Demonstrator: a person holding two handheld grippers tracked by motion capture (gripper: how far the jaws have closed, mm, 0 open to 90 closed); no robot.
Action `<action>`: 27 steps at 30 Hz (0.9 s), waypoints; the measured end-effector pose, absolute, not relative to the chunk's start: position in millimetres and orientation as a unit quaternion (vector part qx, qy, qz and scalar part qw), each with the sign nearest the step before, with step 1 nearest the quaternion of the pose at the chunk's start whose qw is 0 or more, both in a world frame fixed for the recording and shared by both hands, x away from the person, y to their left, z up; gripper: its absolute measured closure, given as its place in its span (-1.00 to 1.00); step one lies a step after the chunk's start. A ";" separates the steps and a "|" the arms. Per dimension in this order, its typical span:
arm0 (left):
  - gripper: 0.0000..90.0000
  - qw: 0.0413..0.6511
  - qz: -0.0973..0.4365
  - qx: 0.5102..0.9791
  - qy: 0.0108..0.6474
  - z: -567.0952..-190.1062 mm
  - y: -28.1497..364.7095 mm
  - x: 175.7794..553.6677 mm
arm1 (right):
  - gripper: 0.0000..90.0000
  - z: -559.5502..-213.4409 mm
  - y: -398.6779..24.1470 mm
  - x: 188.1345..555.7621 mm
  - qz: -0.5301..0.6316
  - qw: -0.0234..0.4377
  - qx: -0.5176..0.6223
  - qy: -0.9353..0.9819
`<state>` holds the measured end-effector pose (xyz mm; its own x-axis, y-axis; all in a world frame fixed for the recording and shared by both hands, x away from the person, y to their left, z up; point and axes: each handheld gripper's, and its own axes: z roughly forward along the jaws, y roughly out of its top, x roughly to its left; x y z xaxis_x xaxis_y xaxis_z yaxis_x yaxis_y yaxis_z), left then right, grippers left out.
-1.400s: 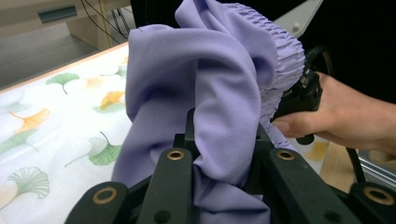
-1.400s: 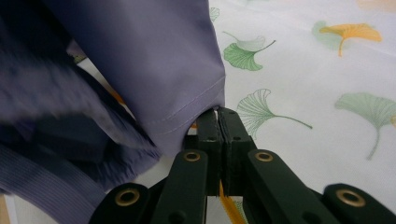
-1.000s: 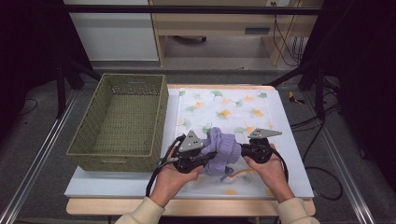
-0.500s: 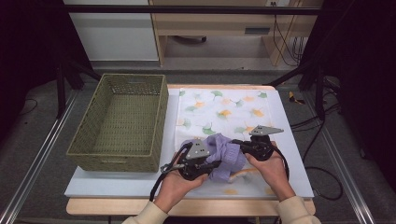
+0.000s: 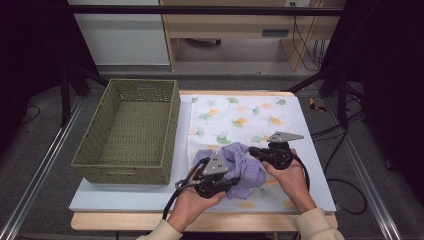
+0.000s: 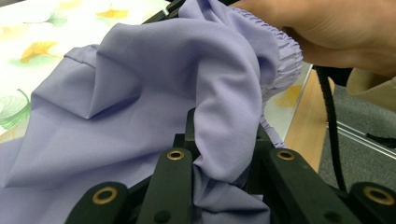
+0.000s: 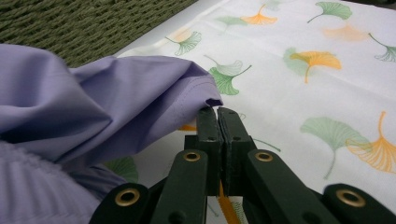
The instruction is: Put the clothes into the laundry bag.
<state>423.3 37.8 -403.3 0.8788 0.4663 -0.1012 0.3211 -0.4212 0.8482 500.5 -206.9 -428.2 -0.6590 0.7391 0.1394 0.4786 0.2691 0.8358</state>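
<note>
Basket (image 5: 130, 131): stands empty at the far left, likely where the garment goes.
My left gripper (image 5: 212, 181): jaws clamped on a fold of the purple garment (image 5: 240, 167), pinning its near end.
Garment: bunched on the leaf-print cloth (image 5: 240, 115), between my two grippers; since the earlier frames it has sunk and spread.
My right gripper (image 5: 262, 152): jaws pressed together beside the garment's hem corner; I cannot tell whether fabric is caught.
Change: both hands now sit nearer and lower.

Your basket (image 5: 129, 131) on the table's (image 5: 90, 200) left, cloth mat (image 5: 240, 117) just beside it to the right, bunched garment (image 5: 239, 167) on the mat's near part, between your left gripper (image 5: 231, 183) and right gripper (image 5: 251, 150).
</note>
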 end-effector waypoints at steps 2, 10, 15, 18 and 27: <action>0.69 0.486 0.075 0.839 0.232 -400.7 37.3 421.8 | 0.98 -428.8 -206.8 501.2 0.462 0.140 0.390 0.784; 0.69 0.490 0.061 0.838 0.233 -404.1 35.6 421.6 | 0.98 -429.2 -208.3 505.1 0.462 0.140 0.395 0.781; 0.69 0.479 0.049 0.843 0.239 -418.5 29.0 426.0 | 0.98 -424.0 -206.7 505.6 0.469 0.145 0.393 0.778; 0.69 0.475 0.047 0.845 0.242 -424.2 26.7 429.0 | 0.98 -418.7 -206.0 503.9 0.474 0.148 0.389 0.776; 0.69 0.464 0.045 0.849 0.249 -434.6 24.0 433.9 | 0.98 -404.6 -207.5 501.8 0.484 0.157 0.382 0.772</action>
